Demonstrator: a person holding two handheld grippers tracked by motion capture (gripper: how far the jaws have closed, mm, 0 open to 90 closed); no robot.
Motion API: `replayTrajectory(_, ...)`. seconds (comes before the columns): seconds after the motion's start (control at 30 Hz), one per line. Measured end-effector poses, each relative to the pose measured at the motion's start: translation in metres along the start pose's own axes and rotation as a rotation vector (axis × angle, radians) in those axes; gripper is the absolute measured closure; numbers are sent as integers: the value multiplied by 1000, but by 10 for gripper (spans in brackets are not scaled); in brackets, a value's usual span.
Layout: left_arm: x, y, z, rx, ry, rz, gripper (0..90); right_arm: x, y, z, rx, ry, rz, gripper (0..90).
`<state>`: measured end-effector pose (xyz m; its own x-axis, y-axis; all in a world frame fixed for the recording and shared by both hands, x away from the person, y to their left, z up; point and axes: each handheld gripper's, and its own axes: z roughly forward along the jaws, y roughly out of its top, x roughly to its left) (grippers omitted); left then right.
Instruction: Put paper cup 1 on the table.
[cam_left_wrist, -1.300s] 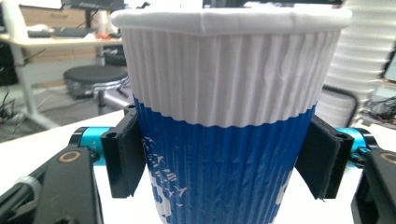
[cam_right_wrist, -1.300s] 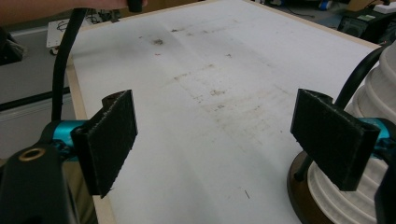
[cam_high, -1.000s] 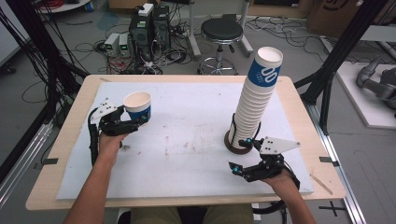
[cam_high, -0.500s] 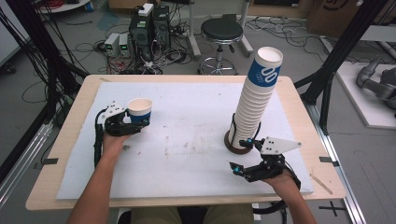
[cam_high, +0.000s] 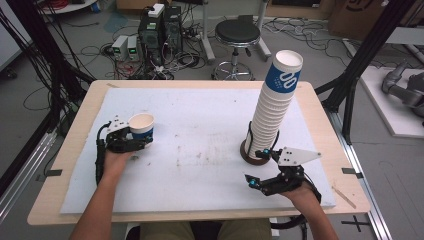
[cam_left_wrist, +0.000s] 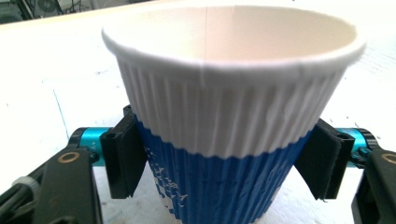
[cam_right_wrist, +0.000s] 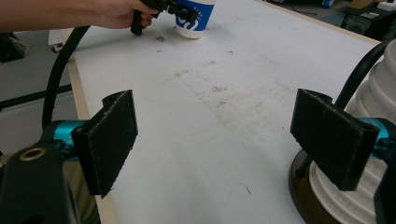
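Note:
A blue-and-white ribbed paper cup (cam_high: 141, 125) (cam_left_wrist: 224, 116) stands upright on the white mat (cam_high: 200, 110) at the left. My left gripper (cam_high: 139, 137) (cam_left_wrist: 224, 163) has both pads against the cup's blue lower band; its jaws have just eased apart a little, with the cup still between them. A tall, leaning stack of the same cups (cam_high: 272, 110) (cam_right_wrist: 373, 88) rises from a brown round base (cam_high: 248, 154) at the right. My right gripper (cam_high: 256, 168) (cam_right_wrist: 219, 140) stands open just in front of that base, with nothing between its pads.
The mat covers a wooden table (cam_high: 70, 165) with bare wood along each edge. Faint stains mark the mat's middle (cam_high: 200, 157). In the right gripper view the left hand (cam_right_wrist: 112, 11) and its cup (cam_right_wrist: 194, 18) lie far across the mat. A stool (cam_high: 237, 35) stands behind the table.
The left hand has lowered the cup onto the mat and drawn it slightly nearer. The right hand and the stack have not moved.

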<state>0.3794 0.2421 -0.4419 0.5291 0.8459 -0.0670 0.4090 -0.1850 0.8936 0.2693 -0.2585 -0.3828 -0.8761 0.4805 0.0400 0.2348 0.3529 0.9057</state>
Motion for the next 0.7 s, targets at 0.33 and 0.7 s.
replayTrajectory(0.33, -7, -6, -10, 39, 36, 15, 249, 1, 1, 0, -1, 1, -4, 151)
replayTrajectory(0.7, -6, -15, -20, 45, 19, -61, 162, -1, 0, -1, -3, -1, 1, 151)
